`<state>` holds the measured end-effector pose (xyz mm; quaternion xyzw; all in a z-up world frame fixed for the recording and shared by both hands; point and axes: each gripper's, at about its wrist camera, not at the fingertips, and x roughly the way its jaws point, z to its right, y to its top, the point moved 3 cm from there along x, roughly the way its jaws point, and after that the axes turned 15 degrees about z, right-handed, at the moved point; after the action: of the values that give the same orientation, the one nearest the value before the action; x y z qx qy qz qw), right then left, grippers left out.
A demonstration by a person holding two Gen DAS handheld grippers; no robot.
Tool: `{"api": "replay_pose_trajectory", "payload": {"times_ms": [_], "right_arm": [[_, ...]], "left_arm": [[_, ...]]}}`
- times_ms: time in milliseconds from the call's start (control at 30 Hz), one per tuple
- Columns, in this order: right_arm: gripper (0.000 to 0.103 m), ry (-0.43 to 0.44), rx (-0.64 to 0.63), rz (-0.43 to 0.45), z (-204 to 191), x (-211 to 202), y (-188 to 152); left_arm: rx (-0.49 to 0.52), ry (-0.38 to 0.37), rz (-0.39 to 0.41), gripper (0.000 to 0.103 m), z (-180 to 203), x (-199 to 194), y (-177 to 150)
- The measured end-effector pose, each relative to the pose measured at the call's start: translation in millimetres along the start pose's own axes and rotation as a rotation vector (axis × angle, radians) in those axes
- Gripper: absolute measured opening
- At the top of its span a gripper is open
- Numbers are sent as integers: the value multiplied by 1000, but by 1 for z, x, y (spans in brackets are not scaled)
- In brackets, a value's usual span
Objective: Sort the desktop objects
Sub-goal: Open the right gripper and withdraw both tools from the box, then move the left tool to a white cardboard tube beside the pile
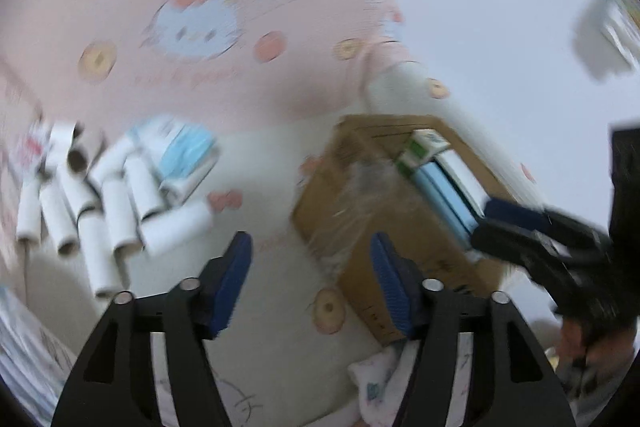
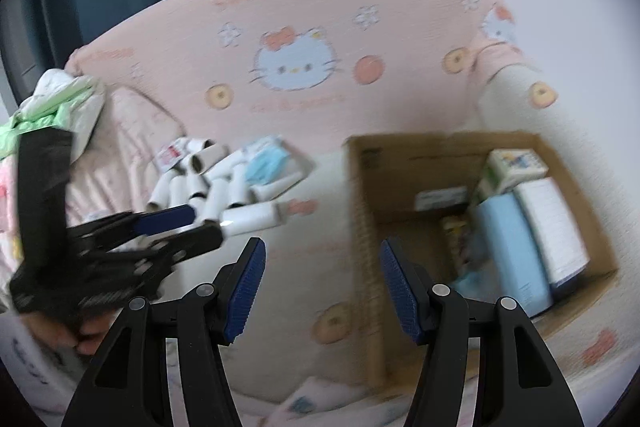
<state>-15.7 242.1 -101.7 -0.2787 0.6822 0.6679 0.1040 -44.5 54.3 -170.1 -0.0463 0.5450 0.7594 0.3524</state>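
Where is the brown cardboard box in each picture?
Left wrist view: the cardboard box sits right of centre, past the open left hand-held gripper.
Right wrist view: the box fills the right half, past the open right hand-held gripper.
Shared landmark: the pile of white paper tubes lies left of the box in both.

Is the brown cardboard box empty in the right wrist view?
No, the brown cardboard box holds a light blue flat pack, a white pack and a small white carton.
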Motion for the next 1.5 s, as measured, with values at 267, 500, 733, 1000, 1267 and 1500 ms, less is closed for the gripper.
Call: {"api": "replay_pose_trajectory", "payload": {"times_ms": [267, 500, 733, 1000, 1267, 1500], "right_arm": [[62, 56, -79, -100, -54, 33, -33], [72, 68, -133, -209, -66, 77, -43], [73, 78, -9, -322, -61, 141, -55], [74, 27, 13, -378, -66, 192, -59], [74, 70, 172, -415, -67, 225, -72], [74, 63, 166, -409, -71, 229, -72]], "left_arm": [[-59, 36, -11, 72, -68, 14, -22], [-78, 28, 14, 72, -117, 33, -15], [-209, 8, 35, 72, -152, 65, 8], [-122, 52, -37, 46, -169, 98, 15], [-258, 112, -94, 21, -200, 106, 2], [-165, 49, -176, 21, -180, 109, -5]]}}
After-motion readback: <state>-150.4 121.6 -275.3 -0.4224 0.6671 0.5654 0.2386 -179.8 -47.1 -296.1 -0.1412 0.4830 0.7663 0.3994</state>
